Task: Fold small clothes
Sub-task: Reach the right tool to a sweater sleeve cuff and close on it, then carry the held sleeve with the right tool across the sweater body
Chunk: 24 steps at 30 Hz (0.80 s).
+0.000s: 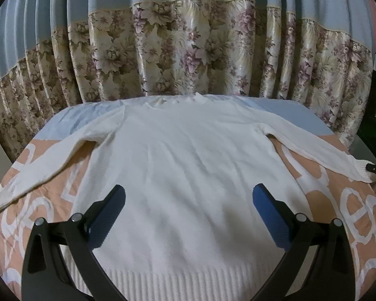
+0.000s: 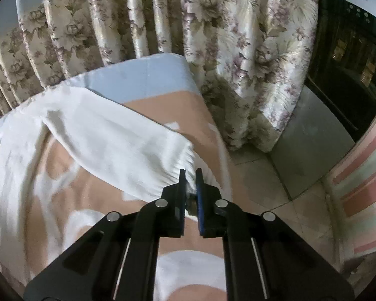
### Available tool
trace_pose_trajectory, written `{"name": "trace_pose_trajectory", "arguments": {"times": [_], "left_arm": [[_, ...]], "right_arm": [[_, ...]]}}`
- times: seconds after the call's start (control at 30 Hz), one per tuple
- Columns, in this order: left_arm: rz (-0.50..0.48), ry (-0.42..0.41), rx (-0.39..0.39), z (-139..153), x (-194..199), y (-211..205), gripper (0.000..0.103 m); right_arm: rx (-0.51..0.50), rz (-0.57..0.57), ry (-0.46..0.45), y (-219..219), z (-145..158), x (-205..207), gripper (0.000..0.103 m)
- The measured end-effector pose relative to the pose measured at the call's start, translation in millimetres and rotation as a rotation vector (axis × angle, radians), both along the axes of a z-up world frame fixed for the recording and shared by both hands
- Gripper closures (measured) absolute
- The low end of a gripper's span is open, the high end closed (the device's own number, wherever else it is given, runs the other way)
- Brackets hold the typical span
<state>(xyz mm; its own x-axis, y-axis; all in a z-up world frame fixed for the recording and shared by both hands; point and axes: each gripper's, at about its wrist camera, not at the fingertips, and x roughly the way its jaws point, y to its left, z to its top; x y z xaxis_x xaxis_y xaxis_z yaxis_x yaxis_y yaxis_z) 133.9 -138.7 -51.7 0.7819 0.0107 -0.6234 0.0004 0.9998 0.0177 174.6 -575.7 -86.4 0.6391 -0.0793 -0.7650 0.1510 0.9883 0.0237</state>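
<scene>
A table under a peach cloth with white lettering stands against a floral curtain; tiled floor and a dark-fronted cabinet lie to the right. A white sweater lies flat on the cloth, hem near the camera, collar toward the curtain, long axis running front to back, sleeves spread to either side. The left gripper hovers over the lower body of the sweater, jaws spread wide, gripping nothing. The right gripper is clenched on the ribbed cuff of the right sleeve near the table's right edge.
</scene>
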Motion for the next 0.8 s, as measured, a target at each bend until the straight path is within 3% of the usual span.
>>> {"name": "trace_pose_trajectory", "arguments": {"times": [0.2, 0.3, 0.4, 0.8], "left_arm": [[0.014, -0.039, 0.042, 5.2, 20.3, 22.1, 0.002], [-0.065, -0.023, 0.033, 2.3, 38.0, 31.5, 0.002], [-0.072, -0.041, 0.073, 0.4, 51.7, 43.3, 0.002], [0.009, -0.028, 0.080, -12.6, 95.8, 112.9, 0.002]], "right_arm": [[0.028, 0.043, -0.019, 41.3, 13.1, 17.3, 0.095], [0.050, 0.065, -0.018, 65.1, 13.5, 28.3, 0.095], [0.087, 0.088, -0.019, 94.3, 10.0, 42.8, 0.095], [0.166, 0.223, -0.011, 229.3, 4.2, 128.2, 0.096]]}}
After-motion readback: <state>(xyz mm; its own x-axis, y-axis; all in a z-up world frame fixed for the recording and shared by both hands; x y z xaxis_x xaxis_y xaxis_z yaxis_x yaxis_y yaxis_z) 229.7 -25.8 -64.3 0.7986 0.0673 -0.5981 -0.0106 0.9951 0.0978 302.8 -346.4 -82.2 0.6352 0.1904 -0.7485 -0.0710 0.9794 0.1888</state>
